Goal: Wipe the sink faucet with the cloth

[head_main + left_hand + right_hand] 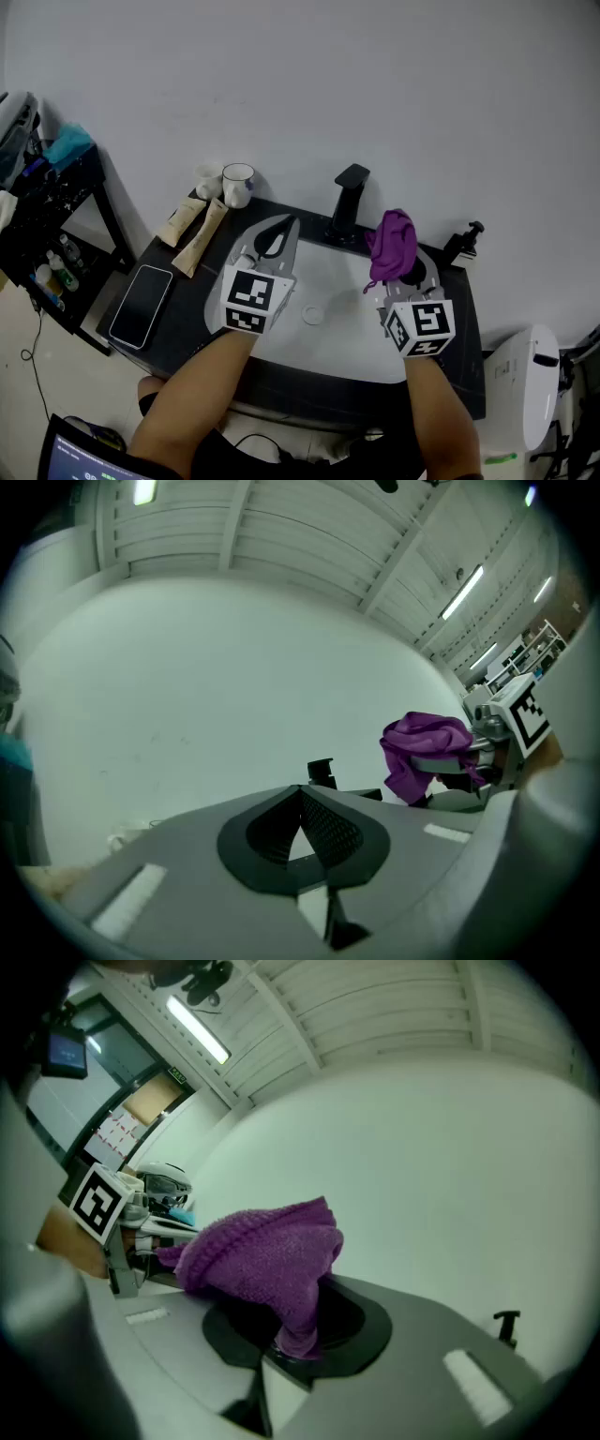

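Black angular metal faucet (349, 202) stands upright at the back rim of the white sink (349, 343). Right gripper (405, 270), fingers clamped on bunched purple knit cloth (392, 246), sits just right of the faucet, the nearer one. Left gripper (275, 238), fingers closed and empty, sits left of it.

1 overhead, 2 low, all sharing wall (281, 75)

The jaws of the right gripper (295, 1330) are largely covered by the purple cloth (258, 1260). Of the faucet (321, 772), only the top is seen over the left gripper (300, 808); the rest is hidden.
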{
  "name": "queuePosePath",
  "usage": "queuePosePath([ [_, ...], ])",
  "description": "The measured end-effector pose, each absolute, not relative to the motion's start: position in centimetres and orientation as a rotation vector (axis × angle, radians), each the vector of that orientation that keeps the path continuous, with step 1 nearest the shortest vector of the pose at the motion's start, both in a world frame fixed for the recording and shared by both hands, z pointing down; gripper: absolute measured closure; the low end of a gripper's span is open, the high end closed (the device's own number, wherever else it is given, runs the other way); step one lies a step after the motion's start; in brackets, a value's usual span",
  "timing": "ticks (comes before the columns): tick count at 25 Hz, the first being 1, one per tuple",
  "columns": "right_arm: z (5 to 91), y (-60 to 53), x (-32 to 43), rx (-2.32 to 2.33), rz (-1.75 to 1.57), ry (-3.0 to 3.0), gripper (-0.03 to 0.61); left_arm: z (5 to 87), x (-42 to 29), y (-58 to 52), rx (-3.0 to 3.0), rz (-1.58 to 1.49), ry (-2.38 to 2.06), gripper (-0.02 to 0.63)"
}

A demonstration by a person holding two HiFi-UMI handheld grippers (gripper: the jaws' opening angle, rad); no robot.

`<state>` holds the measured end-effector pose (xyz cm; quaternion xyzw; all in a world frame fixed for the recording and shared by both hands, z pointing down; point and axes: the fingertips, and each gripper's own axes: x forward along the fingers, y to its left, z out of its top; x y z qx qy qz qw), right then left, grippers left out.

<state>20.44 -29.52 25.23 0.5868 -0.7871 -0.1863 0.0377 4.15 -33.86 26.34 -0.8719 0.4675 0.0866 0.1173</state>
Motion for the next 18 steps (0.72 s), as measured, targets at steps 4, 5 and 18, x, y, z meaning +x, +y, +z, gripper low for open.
queuePosePath([
  [4,22.4,-33.4,20.5,1.682,-0.662,-2.350,0.518,26.9,4.4,-34.3,-2.557,0.213,1.350,0.597],
  [5,21.7,-34.6,20.6,1.646,-0.655,-2.342,0.517,27.0,4.5,-34.4,-2.556,0.203,1.344,0.597],
  [18,20.1,-46.4,17.8,1.000,-0.603,-1.862,0.525,28.3,6.0,-37.9,-2.542,0.117,1.309,0.598],
])
